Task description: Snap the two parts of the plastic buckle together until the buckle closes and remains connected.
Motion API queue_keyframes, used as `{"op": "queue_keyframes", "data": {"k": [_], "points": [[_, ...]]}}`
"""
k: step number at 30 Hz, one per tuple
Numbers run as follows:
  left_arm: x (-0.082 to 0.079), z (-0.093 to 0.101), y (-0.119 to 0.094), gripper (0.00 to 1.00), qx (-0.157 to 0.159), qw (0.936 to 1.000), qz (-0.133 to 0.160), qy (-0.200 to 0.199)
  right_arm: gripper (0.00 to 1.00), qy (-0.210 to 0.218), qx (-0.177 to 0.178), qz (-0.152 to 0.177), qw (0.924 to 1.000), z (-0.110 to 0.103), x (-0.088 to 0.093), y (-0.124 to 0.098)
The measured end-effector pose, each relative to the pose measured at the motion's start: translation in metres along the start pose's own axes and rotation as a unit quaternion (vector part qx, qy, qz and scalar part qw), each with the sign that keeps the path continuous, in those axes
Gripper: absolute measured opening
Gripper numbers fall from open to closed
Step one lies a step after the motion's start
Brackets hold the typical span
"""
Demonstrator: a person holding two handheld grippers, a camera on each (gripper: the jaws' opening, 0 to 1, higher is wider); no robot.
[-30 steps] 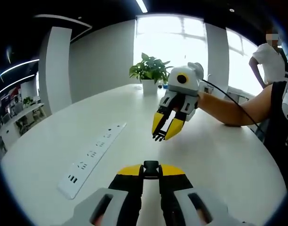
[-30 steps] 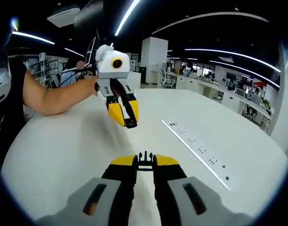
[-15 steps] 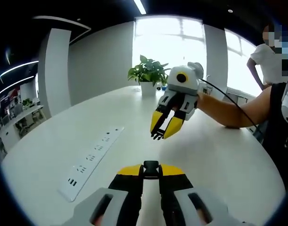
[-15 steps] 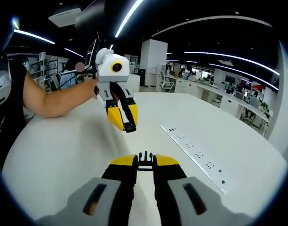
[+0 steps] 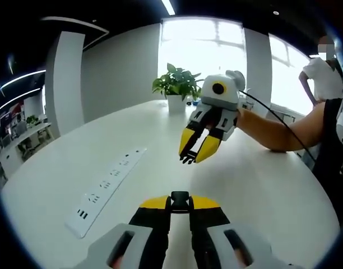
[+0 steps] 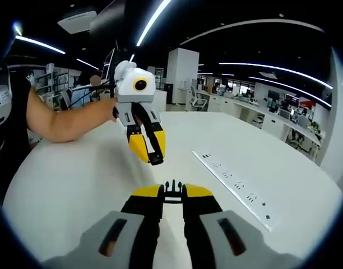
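Buckle parts, two, black plastic, not yet joined. Pronged part clamped at the tips of the right hand-held gripper; same piece seen across the gap in the left gripper view, nipped between yellow tips of the right hand-held gripper. Socket part clamped in the left hand-held gripper; also seen from the far side at the tips of the left hand-held gripper (held aloft, tips angled down). Both parts above the counter, apart, facing each other.

Counter: white, rounded. Power strip lying flat, left in the left gripper view; same strip to the right in the right gripper view. Potted plant at the far edge. Forearm behind the right hand-held gripper.

Risks, judged: prongs meeting the socket off-axis or rolled, jamming instead of clicking; thin grip at the tips letting a part twist or drop to the counter under the push; partial insertion without latch, separating on release.
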State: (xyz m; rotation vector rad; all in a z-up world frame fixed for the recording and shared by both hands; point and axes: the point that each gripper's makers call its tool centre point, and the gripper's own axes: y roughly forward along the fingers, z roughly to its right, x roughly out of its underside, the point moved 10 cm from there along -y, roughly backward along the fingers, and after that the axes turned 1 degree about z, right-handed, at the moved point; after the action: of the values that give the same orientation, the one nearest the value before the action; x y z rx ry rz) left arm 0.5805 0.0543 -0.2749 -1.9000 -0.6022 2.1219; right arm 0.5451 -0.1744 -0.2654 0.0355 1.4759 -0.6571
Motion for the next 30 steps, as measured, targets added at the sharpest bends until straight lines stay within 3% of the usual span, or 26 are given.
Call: {"op": "queue_keyframes", "data": {"k": [30], "points": [[0.007, 0.018, -0.008, 0.11, -0.001, 1.0, 0.001, -0.002, 0.14, -0.008, -0.005, -0.006, 0.9999, -0.019, -0.006, 0.001]]}}
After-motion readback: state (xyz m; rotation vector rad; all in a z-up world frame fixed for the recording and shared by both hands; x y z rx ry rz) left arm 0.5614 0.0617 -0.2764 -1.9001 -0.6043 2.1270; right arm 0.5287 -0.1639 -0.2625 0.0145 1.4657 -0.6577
